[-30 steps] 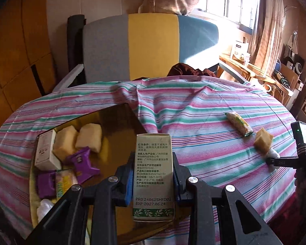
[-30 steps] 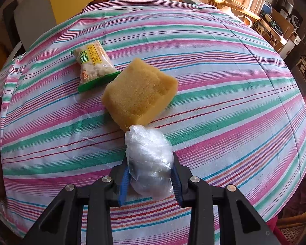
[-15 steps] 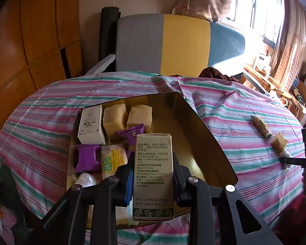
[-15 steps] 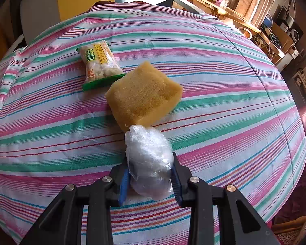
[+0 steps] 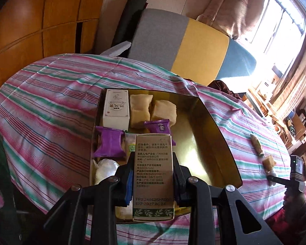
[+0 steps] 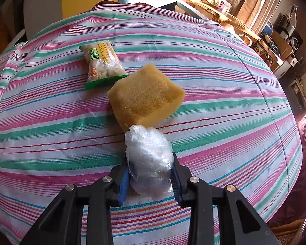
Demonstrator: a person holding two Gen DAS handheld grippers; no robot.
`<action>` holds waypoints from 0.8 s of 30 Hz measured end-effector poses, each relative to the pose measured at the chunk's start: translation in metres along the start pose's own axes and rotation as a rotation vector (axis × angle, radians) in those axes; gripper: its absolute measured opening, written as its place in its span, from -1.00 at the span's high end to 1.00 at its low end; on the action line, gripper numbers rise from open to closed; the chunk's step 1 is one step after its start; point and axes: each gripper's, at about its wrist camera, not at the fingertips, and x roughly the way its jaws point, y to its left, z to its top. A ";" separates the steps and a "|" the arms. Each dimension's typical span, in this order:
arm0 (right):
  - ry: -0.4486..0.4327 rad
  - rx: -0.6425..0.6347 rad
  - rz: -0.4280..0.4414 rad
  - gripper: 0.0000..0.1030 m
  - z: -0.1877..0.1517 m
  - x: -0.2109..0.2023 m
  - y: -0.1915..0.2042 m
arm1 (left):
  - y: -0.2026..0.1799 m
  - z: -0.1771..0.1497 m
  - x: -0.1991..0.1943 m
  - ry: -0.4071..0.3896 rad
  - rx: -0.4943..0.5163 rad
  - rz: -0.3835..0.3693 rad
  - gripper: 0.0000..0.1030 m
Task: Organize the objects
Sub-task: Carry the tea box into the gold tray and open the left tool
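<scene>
The carton (image 5: 153, 175) hides part of the tin (image 5: 214, 134) floor and most of a green-marked packet (image 5: 130, 145) behind it. A pale item (image 5: 123, 211) at the tin's near edge is mostly covered. Near the tabletop's (image 5: 51, 110) right edge, the snack bag (image 5: 256, 147) is too small to read. The wrapped bundle (image 6: 149, 163) hides the sponge's (image 6: 144, 98) near corner.

You face a round table under a pink, green and white striped cloth (image 5: 51, 110). Behind it stands a chair (image 5: 179, 45) with grey, yellow and blue panels. Wooden panelling (image 5: 30, 20) fills the wall on your left; on your right, sunlight pours through a curtained window (image 5: 283, 24) above a cluttered wooden shelf (image 6: 230, 18).
</scene>
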 end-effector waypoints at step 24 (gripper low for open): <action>0.001 -0.014 0.001 0.33 0.002 0.003 0.000 | -0.042 -0.001 0.106 0.183 0.126 0.137 0.25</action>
